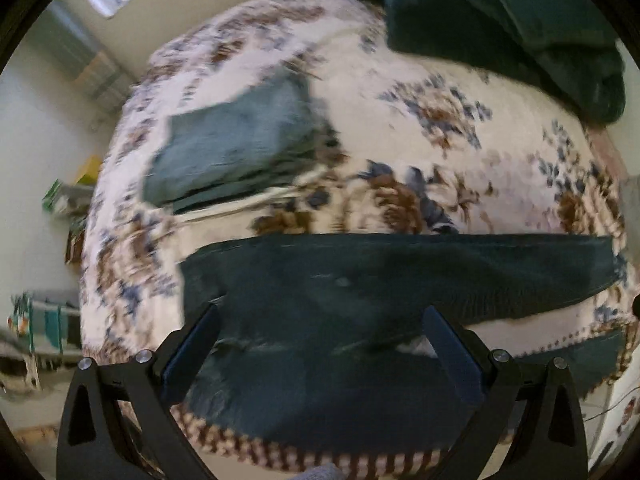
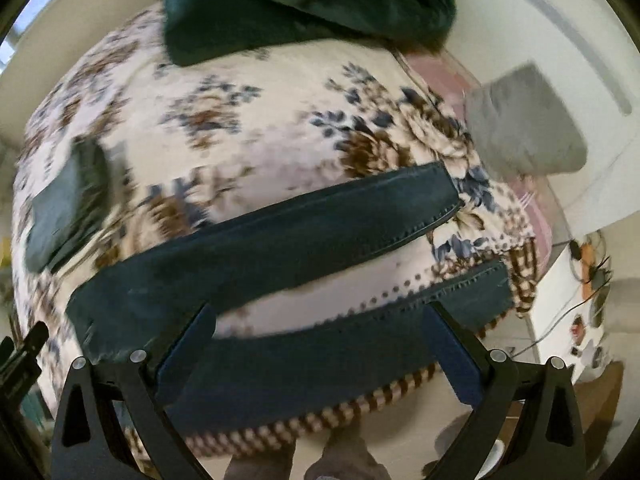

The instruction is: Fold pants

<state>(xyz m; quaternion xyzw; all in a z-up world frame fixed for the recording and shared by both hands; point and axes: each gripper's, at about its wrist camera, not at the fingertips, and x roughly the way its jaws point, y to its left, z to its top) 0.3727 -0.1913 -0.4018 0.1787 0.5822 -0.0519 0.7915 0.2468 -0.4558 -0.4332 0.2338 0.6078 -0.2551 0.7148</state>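
Observation:
Dark teal pants (image 1: 360, 280) lie spread flat near the front edge of a bed with a floral blanket (image 1: 400, 100). My left gripper (image 1: 322, 316) hovers open over the waist end, nothing between its fingers. In the right wrist view the two legs of the pants (image 2: 280, 236) run apart toward the right, the far leg ending in a stitched hem (image 2: 444, 196), the near leg (image 2: 360, 340) along the bed's edge. My right gripper (image 2: 320, 316) is open above the near leg, holding nothing.
A folded grey-blue garment (image 1: 232, 148) lies on the bed's left side, also seen as folded garment (image 2: 64, 200). A dark green quilt (image 1: 500, 20) is piled at the far end. A grey pillow (image 2: 524, 120) sits at the right. The person's feet (image 2: 340, 460) stand below the bed edge.

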